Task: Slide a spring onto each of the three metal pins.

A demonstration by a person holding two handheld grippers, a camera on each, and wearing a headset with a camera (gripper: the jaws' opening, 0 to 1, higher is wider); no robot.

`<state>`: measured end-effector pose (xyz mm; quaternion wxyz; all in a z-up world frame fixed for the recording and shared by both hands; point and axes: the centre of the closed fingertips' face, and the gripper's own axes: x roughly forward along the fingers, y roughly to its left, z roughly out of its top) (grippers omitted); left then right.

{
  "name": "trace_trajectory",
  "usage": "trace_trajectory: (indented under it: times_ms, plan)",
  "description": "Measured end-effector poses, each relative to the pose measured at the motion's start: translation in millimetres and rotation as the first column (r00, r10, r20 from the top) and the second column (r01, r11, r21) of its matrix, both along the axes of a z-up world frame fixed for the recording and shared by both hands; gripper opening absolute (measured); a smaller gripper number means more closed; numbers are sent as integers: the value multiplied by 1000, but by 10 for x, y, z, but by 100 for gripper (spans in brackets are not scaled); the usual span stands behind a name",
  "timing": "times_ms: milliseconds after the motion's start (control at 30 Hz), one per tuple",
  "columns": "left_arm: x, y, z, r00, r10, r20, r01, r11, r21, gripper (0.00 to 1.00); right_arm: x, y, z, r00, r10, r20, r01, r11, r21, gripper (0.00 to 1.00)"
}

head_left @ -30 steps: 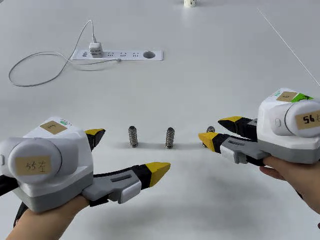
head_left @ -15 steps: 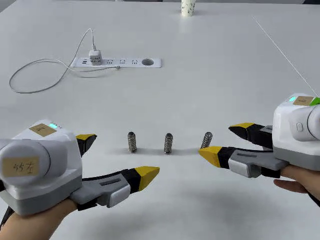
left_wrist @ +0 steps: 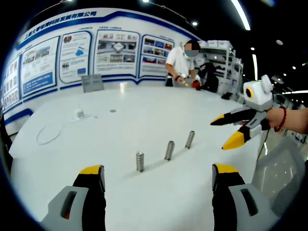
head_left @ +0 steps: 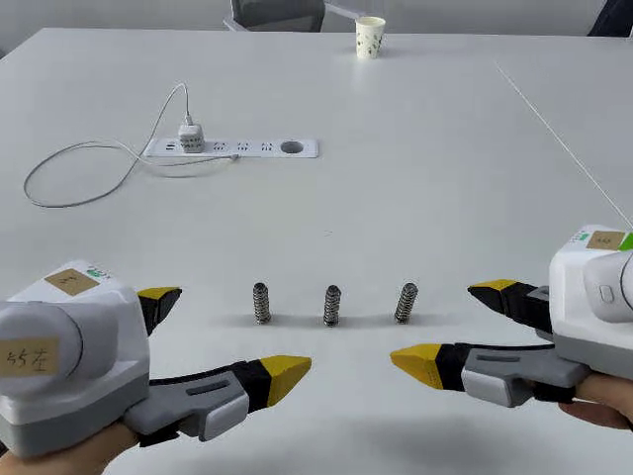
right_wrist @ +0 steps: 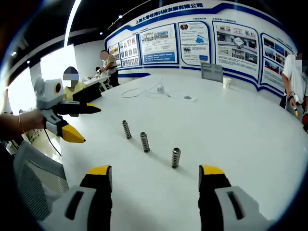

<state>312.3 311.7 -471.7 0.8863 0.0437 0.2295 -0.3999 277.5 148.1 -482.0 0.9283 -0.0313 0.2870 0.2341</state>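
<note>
Three springs stand upright in a row on the white table, each on a pin: a left spring, a middle spring and a right spring. The same row appears in the left gripper view, from the nearest spring out to the farthest spring, and in the right gripper view around the middle spring. My left gripper is open, to the left of the row and nearer me. Right of the row, my right gripper is open too. Both hold nothing.
A white power strip with a plugged charger and a looping cable lies at the far left. A paper cup stands at the far edge, with a chair behind it. People stand and sit around the room.
My right gripper has drawn back to the right, away from the right spring, which now stands free. My left gripper has eased back towards me. The head camera has tilted up.
</note>
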Motion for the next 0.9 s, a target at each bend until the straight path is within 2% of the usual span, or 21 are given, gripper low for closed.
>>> trace_trajectory:
  times_ms: [133,267,333,533,900]
  plan:
    - [-35,28,-8,1000,-8,1,8,1000,13,96,-50,-8,-9,1000,-5,-3,5,1000,-2,78]
    - [-66,55,-34,1000,-5,-17,5,1000,21,98,-87,-18,3,1000,-14,-4,14,1000,1,80]
    - [-91,58,-26,1000,-6,-22,6,1000,11,99,-107,-26,15,1000,-25,-1,25,1000,10,81]
    - [-125,76,-12,1000,-10,-7,11,1000,26,100,-153,-28,31,999,-33,3,33,999,18,83]
    - [-148,131,-33,1000,5,-13,-5,999,34,100,-174,-7,54,999,-44,12,43,999,31,84]
